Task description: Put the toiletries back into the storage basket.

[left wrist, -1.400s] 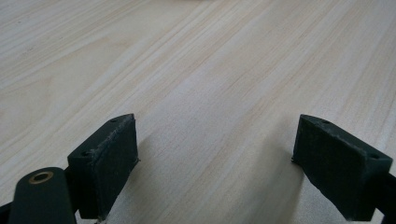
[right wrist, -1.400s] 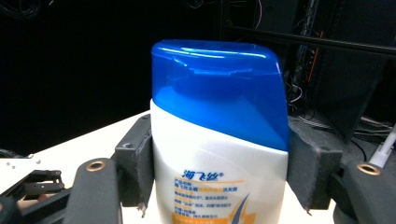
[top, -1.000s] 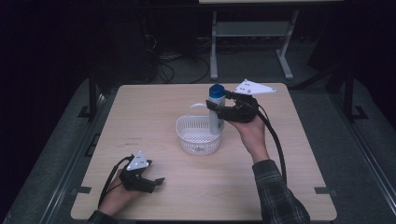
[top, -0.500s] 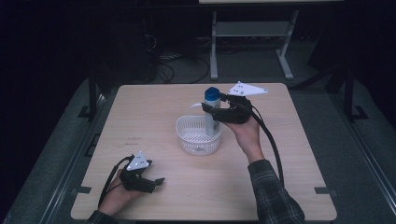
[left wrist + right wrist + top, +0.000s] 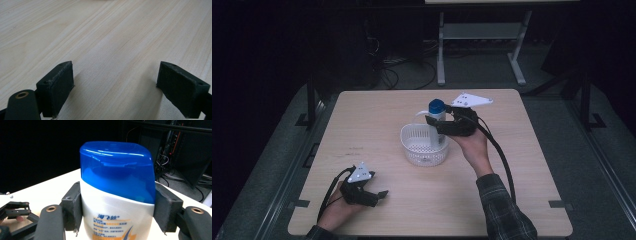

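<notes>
One white blue-capped plastic bottle pinched in right gripper jaws above one white perforated plastic basket; left gripper jaws spread over light wooden table.

the tabletop is pale wood with fine lengthwise grain. the bottle has a white body, a glossy blue cap and blue lettering above an orange mark on its label. the basket is white with a perforated floor and slotted wall. both grippers, left gripper and right gripper, are black with light grey plates on top; their jaws are black, with brass-coloured rings at the pivots. the sleeve near the tabletop's near edge is dark plaid. the room behind is almost black.
</notes>
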The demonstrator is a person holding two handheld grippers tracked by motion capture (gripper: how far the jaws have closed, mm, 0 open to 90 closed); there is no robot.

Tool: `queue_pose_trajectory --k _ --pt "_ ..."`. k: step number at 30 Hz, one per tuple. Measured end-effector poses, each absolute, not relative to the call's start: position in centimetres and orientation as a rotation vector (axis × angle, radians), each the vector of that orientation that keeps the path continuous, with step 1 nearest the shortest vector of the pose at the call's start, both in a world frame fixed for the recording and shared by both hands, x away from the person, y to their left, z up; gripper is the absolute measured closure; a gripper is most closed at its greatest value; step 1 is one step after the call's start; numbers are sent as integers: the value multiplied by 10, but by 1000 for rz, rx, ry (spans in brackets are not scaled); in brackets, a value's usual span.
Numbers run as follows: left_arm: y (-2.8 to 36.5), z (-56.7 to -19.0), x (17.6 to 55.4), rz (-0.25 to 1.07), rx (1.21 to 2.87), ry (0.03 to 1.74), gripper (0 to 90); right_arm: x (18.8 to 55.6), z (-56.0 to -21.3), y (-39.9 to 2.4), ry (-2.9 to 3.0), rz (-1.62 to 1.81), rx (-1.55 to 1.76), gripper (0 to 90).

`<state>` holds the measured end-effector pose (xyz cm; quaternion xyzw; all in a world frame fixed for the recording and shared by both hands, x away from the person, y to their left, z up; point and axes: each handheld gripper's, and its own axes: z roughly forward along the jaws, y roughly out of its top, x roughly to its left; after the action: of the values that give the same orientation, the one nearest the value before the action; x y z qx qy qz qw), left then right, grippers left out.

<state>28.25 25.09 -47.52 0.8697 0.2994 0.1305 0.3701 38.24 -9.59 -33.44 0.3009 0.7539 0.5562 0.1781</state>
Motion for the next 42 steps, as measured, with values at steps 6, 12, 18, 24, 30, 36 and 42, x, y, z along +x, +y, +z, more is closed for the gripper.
queue_pose_trajectory --k 6,12,18,24,30,36,42 --pt "251 -475 282 332 2230 770 129 381 -346 -96 2154 1558 871 341" --pt "251 -475 282 335 2233 768 129 380 -355 -99 2160 1552 888 341" --pt "251 -475 282 335 2234 767 129 379 -361 -99 2176 1537 894 341" --pt "251 -475 282 335 2234 767 129 378 -367 -100 2177 1533 906 341" --pt "251 -475 282 334 2234 767 128 377 -373 -99 2195 1519 910 341" --pt "251 -475 282 335 2234 767 128 377 -374 -97 2205 1512 903 341" --pt "251 -475 282 336 2234 766 129 375 -377 -95 2216 1494 900 341"
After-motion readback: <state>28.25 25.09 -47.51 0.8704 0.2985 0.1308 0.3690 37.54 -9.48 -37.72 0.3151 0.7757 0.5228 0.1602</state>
